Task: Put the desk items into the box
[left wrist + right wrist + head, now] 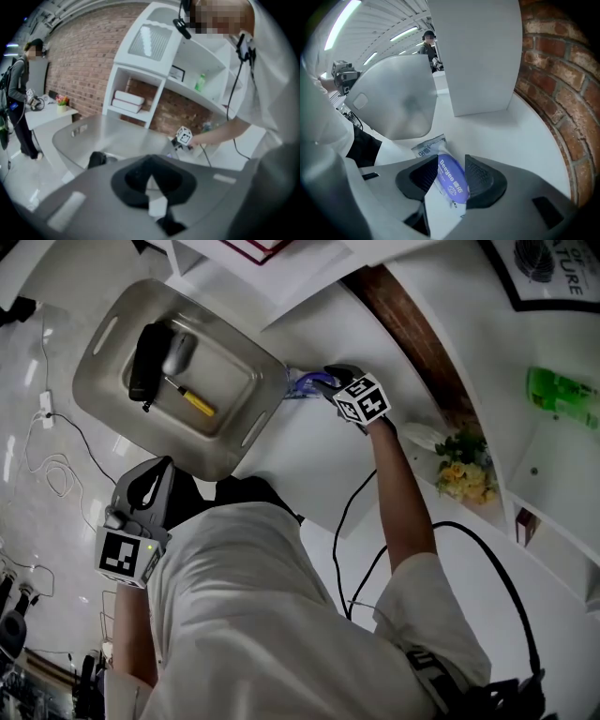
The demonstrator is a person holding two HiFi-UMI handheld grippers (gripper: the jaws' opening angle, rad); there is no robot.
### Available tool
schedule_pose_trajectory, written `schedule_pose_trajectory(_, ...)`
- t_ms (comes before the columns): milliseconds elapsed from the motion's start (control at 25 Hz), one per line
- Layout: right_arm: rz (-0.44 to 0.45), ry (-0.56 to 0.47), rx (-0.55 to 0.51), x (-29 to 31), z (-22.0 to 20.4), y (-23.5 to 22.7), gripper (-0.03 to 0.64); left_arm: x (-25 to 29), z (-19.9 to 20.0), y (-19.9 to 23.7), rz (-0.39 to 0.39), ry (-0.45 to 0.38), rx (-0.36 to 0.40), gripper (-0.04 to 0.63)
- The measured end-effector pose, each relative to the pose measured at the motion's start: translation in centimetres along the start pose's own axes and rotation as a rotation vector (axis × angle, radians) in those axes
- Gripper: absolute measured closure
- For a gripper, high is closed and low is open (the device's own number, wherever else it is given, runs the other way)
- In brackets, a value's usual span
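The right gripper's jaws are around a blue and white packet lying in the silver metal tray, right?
No. The blue and white packet lies on the white desk, outside the silver metal tray. The right gripper view shows it there, between the jaws of the right gripper.

The head view looks down from high. The gripper views sit low and close, facing each other across the tray [221, 381].

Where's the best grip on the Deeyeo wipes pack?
Probably the middle, pads on its long edges, coming from above: the wipes pack lies flat on the desk, narrow enough that the open jaws of the right hand-held gripper straddle it.
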State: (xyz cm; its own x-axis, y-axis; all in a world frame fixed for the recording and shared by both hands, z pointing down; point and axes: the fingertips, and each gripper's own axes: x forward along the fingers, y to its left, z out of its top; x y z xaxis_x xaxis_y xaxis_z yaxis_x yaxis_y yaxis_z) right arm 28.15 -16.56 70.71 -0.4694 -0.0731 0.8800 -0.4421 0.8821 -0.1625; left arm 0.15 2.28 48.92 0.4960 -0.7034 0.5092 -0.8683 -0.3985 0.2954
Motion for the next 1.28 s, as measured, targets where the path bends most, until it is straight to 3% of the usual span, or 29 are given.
schedule_pose_trajectory(440,0.126,0.169,-0.08,3.2,-2.5,-0.3,0.402,-0.8,-1.2,0.7,0.044,0.027,-0.025,0.592)
schedule_pose_trajectory(560,0.127,0.215,-0.125,3.5,-2.7,-0.2,0.412,-0.9,-1.4,0.8,0.045,0.032,-0.027,0.592)
schedule_pose_trajectory(680,0.137,0.251,-0.164,3.5,-3.0,0.5,0.47,-1.0,-1.6,0.6,0.034,0.038,-0.024,0.592)
schedule_pose_trajectory(920,0.156,0.218,-0.103,2.0,-3.2,2.6,0.586,-1.3,-1.6,0.8,0.009,0.027,-0.018,0.592)
schedule_pose_trajectory(1280,0.084,0.133,0.019,-1.0,-3.7,5.1,0.589,-2.0,-0.5,1.3,-0.042,-0.007,0.013,0.592)
